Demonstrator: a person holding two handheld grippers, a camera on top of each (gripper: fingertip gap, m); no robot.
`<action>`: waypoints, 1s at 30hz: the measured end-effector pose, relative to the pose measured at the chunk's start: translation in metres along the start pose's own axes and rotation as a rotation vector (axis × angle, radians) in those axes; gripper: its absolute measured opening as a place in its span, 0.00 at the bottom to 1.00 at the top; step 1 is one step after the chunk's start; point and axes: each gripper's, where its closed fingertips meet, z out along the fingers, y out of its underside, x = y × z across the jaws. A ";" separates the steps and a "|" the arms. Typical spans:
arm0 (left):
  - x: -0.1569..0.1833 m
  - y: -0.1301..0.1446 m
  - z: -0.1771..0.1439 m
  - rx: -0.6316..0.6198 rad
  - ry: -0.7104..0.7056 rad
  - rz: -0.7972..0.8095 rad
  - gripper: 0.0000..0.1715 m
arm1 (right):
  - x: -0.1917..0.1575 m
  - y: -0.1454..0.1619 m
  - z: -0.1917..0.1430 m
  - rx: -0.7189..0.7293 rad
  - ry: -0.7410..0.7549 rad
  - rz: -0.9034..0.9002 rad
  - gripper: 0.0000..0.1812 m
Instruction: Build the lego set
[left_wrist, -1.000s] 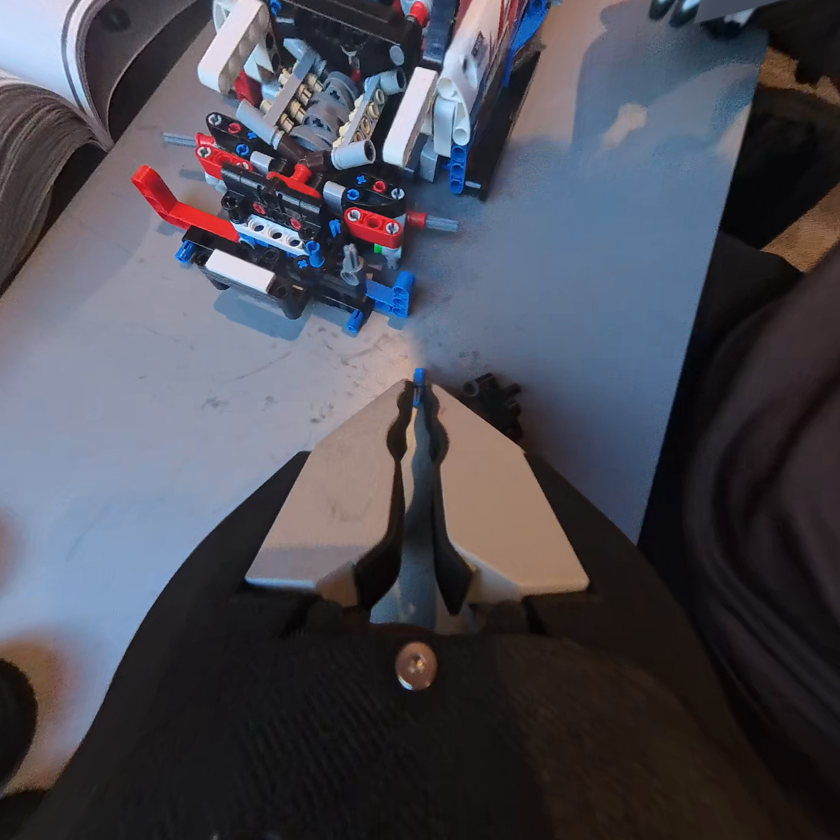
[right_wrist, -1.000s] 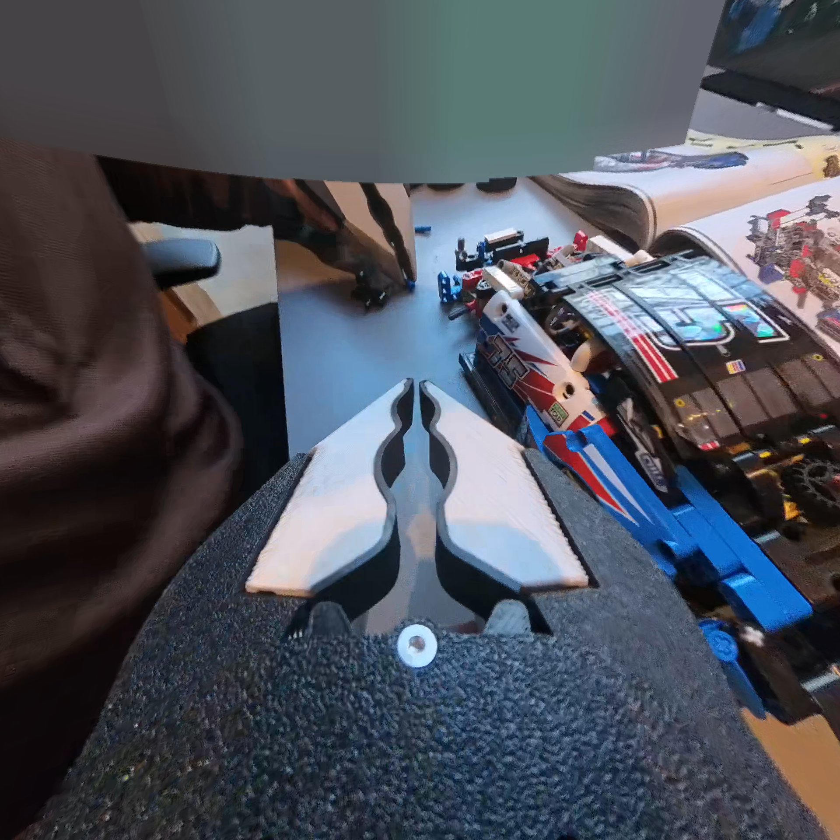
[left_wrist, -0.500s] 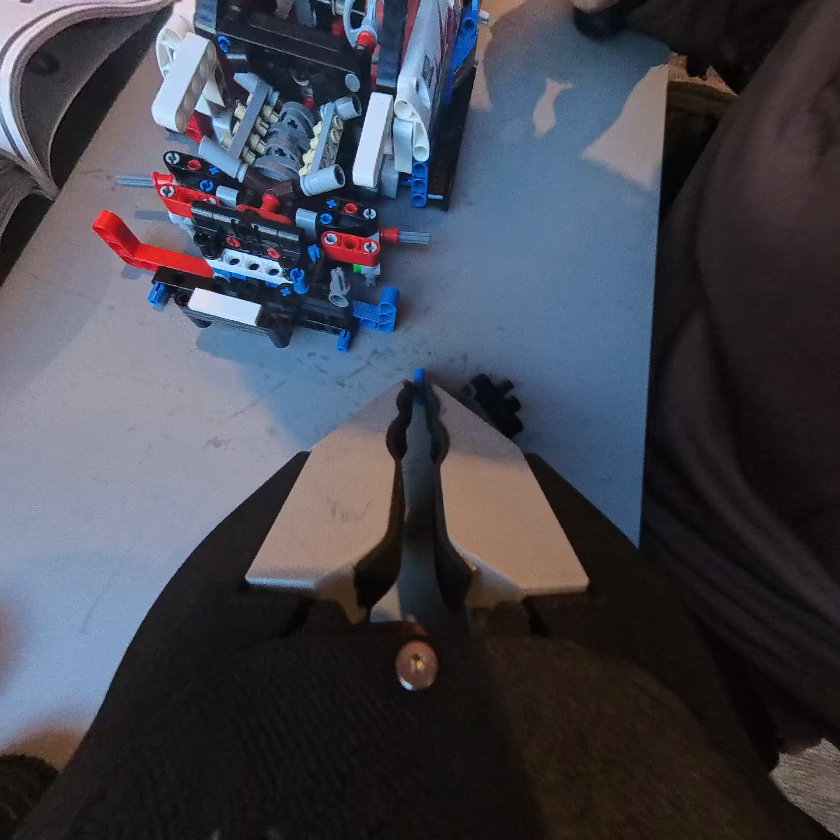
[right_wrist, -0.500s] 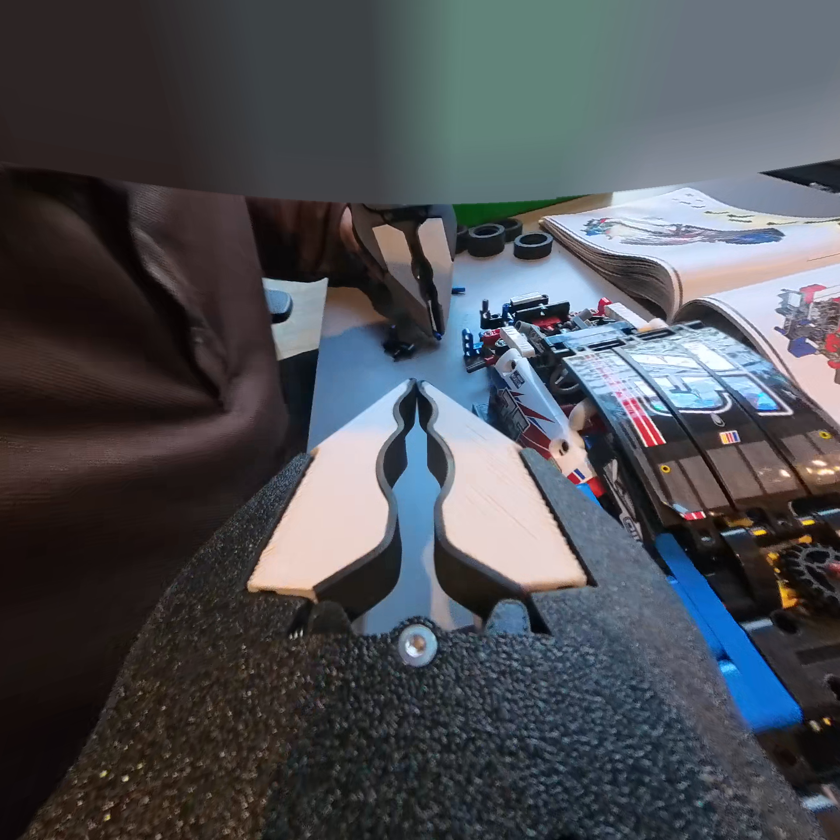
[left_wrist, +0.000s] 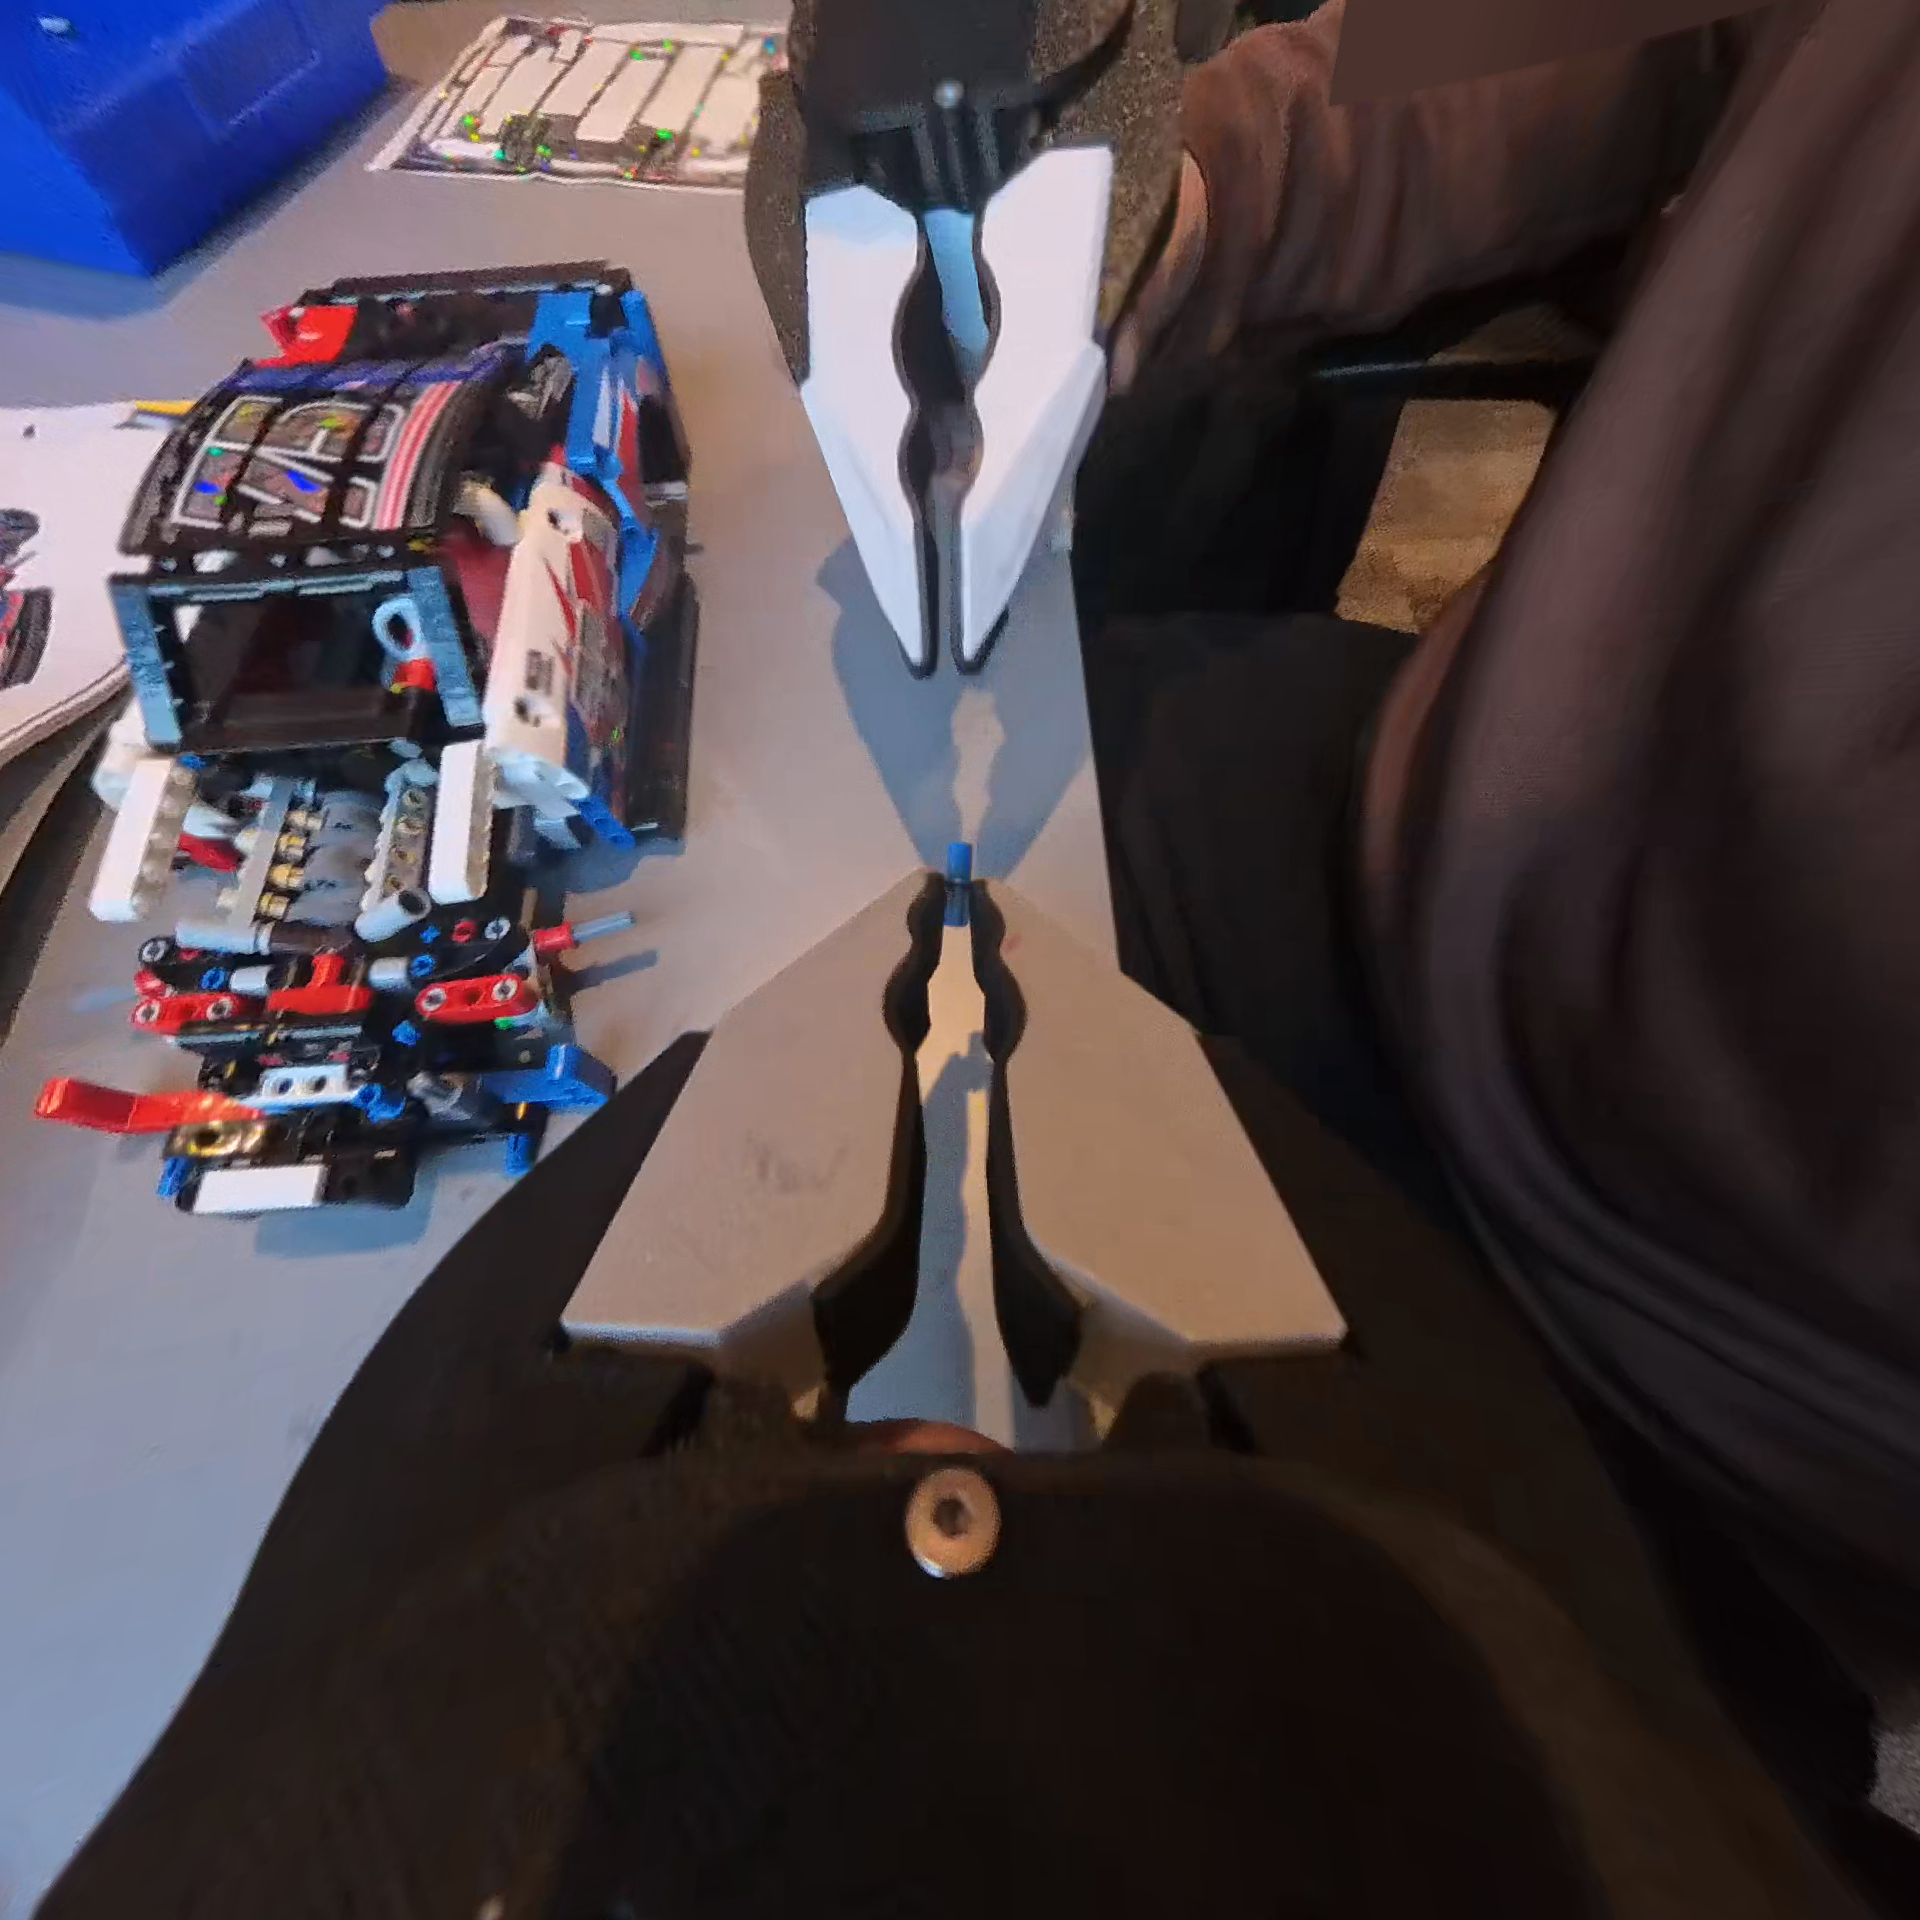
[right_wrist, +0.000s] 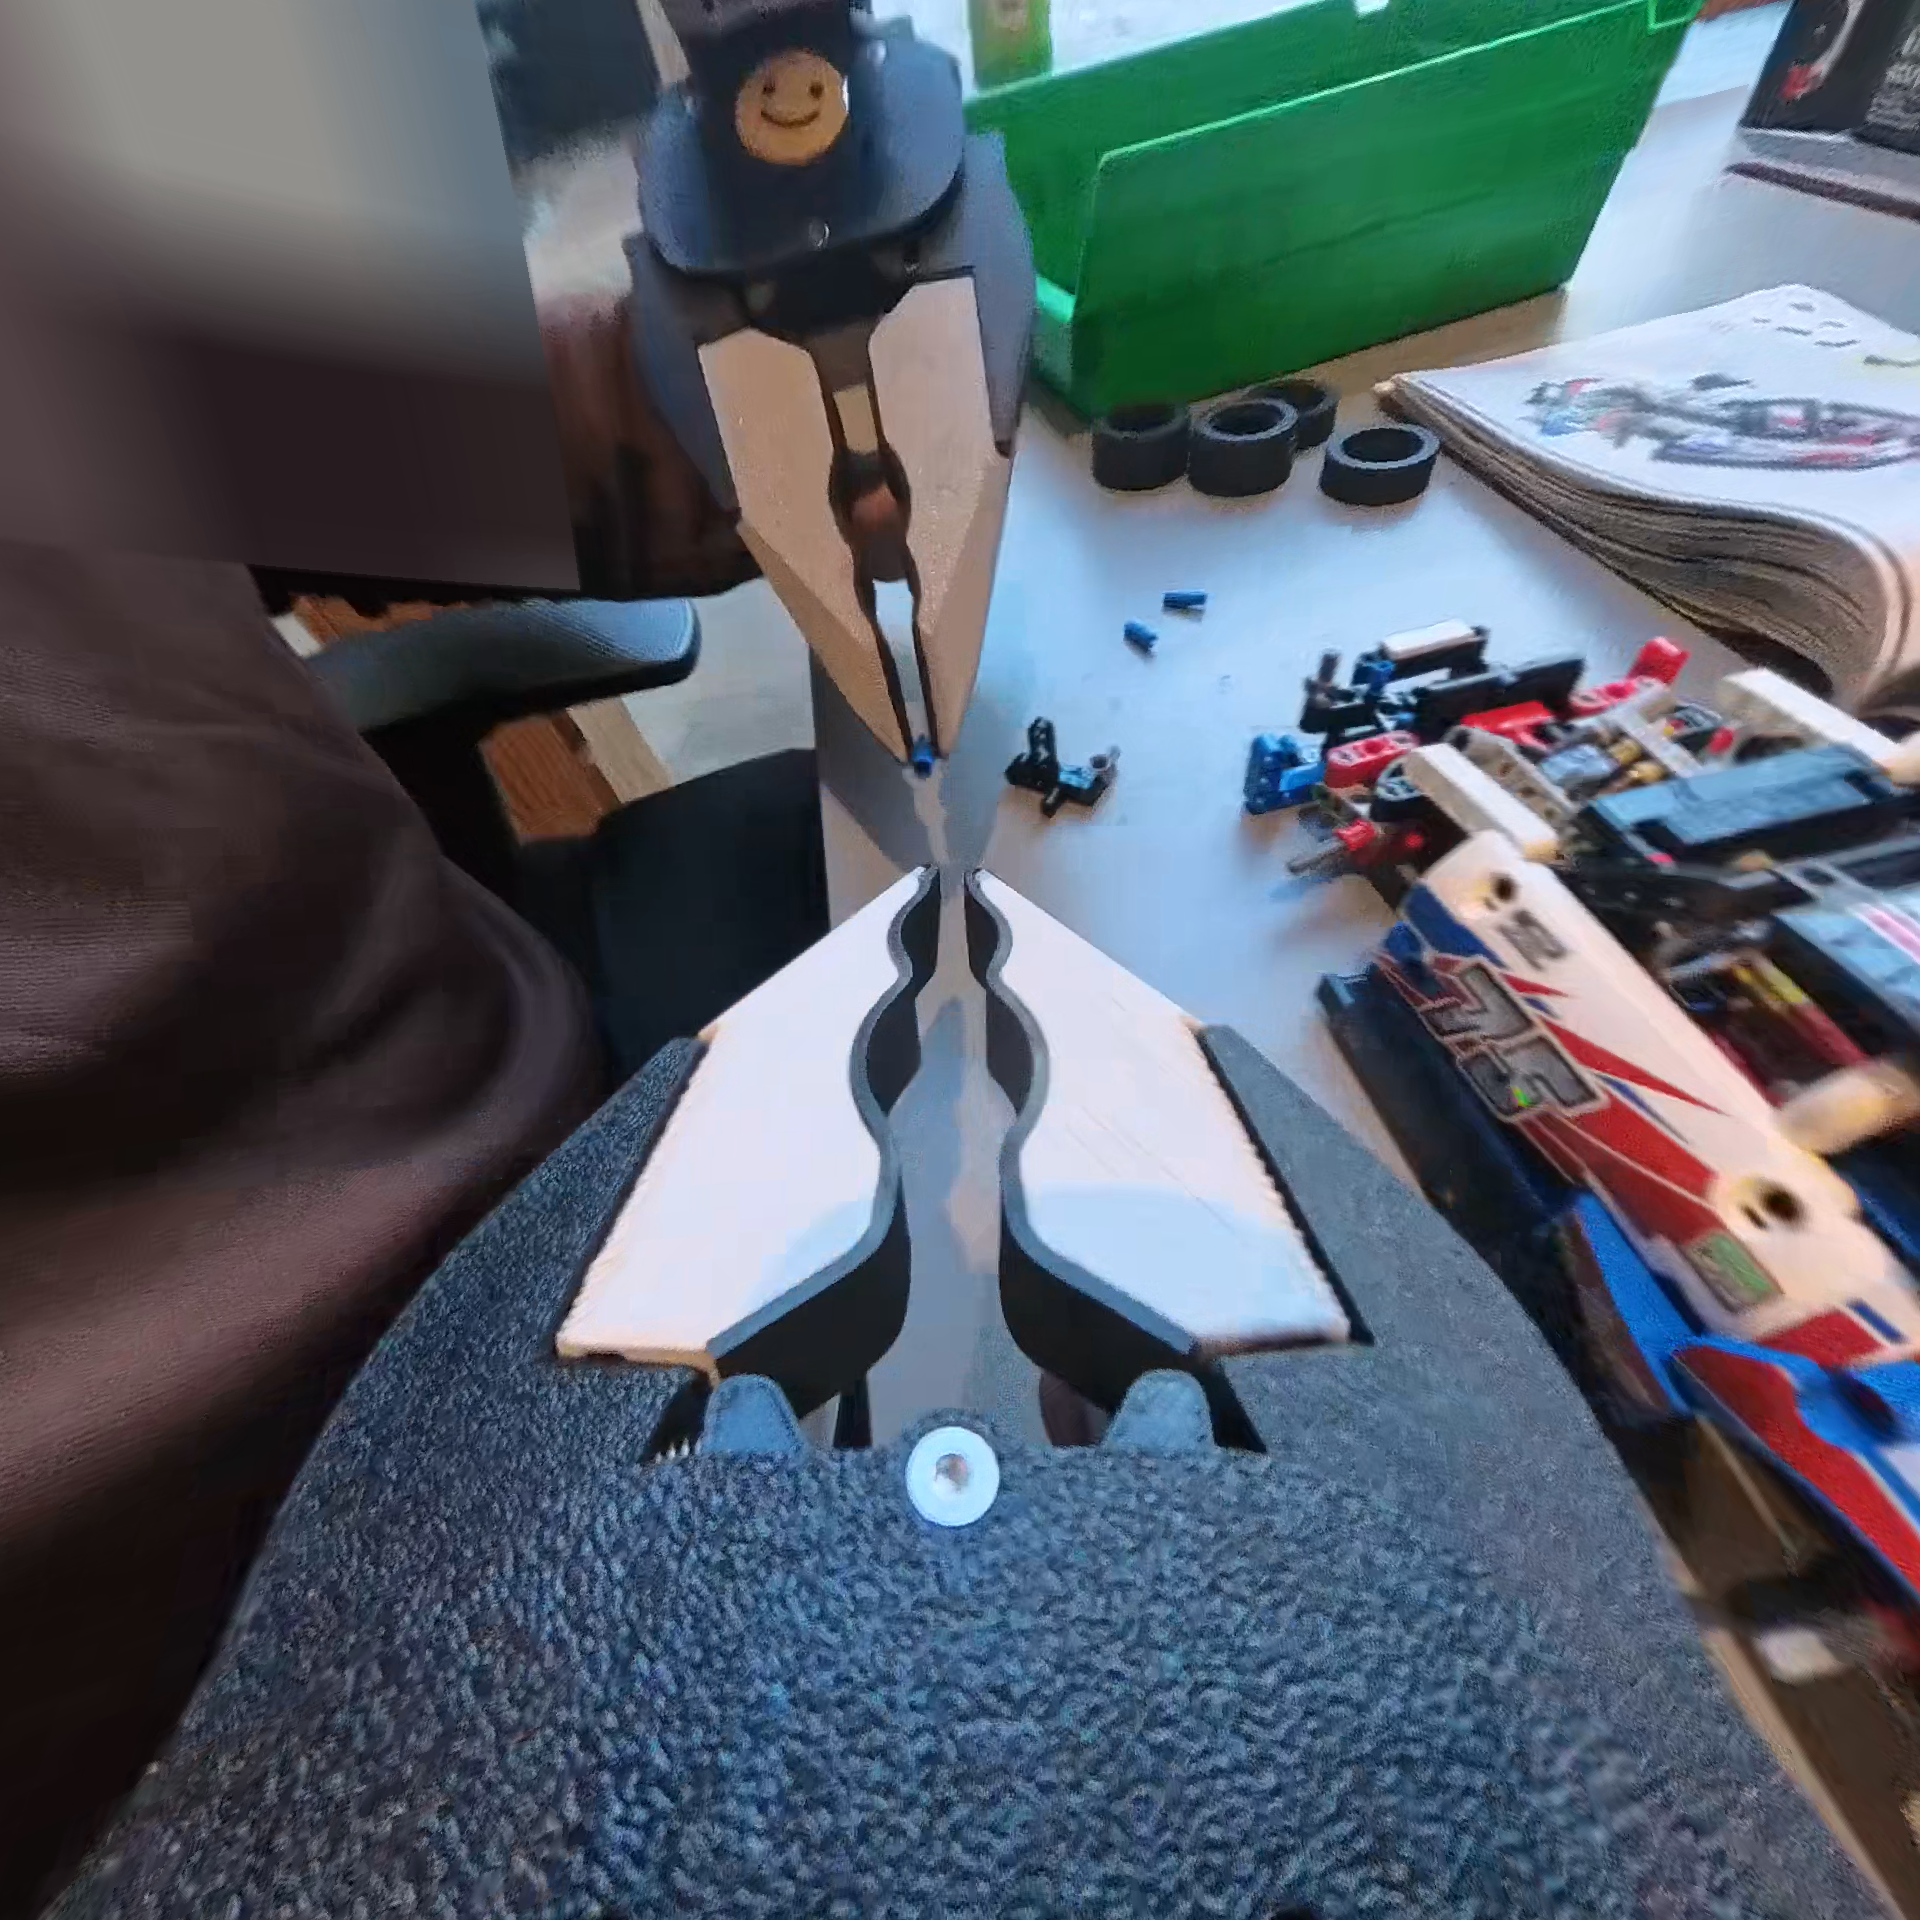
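Observation:
The partly built Lego car (left_wrist: 416, 644) lies on the grey table (left_wrist: 312, 1403), left of both grippers; it also shows in the right wrist view (right_wrist: 1579, 1039). My left gripper (left_wrist: 954, 896) is shut on a small blue pin (left_wrist: 957, 871) that sticks out past its tips. It shows in the right wrist view (right_wrist: 921, 750) above the table with the pin (right_wrist: 921, 766) at its tips. My right gripper (right_wrist: 948, 881) is shut and empty, and in the left wrist view (left_wrist: 943, 657) it points tip to tip at the left one, a short gap apart. A small black piece (right_wrist: 1060, 774) lies on the table beside them.
Two loose blue pins (right_wrist: 1140, 634) and several black tyres (right_wrist: 1247, 447) lie farther back, before a green bin (right_wrist: 1299, 177). An open instruction book (right_wrist: 1714, 468) lies at the right. A blue bin (left_wrist: 156, 125) and a printed sheet (left_wrist: 603, 104) sit beyond the car. A person's dark sleeve (left_wrist: 1558, 935) borders the table edge. The grippers' ends are close to 5 cm from one another. My left tips are roughly 8 cm from the small black piece (right_wrist: 1060, 774).
Both grippers have swung round to face each other tip to tip near the table edge. The left one still holds the blue pin and has moved off from the black piece.

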 end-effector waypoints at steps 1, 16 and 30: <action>0.004 0.000 0.002 -0.013 -0.006 0.019 0.01 | -0.005 0.001 0.004 -0.013 0.012 -0.024 0.02; 0.044 0.012 -0.011 -0.080 -0.197 0.168 0.01 | -0.054 -0.007 0.052 -0.077 -0.105 -0.081 0.04; 0.041 0.012 -0.009 -0.065 -0.247 0.164 0.01 | -0.047 0.004 0.052 -0.115 -0.131 -0.105 0.02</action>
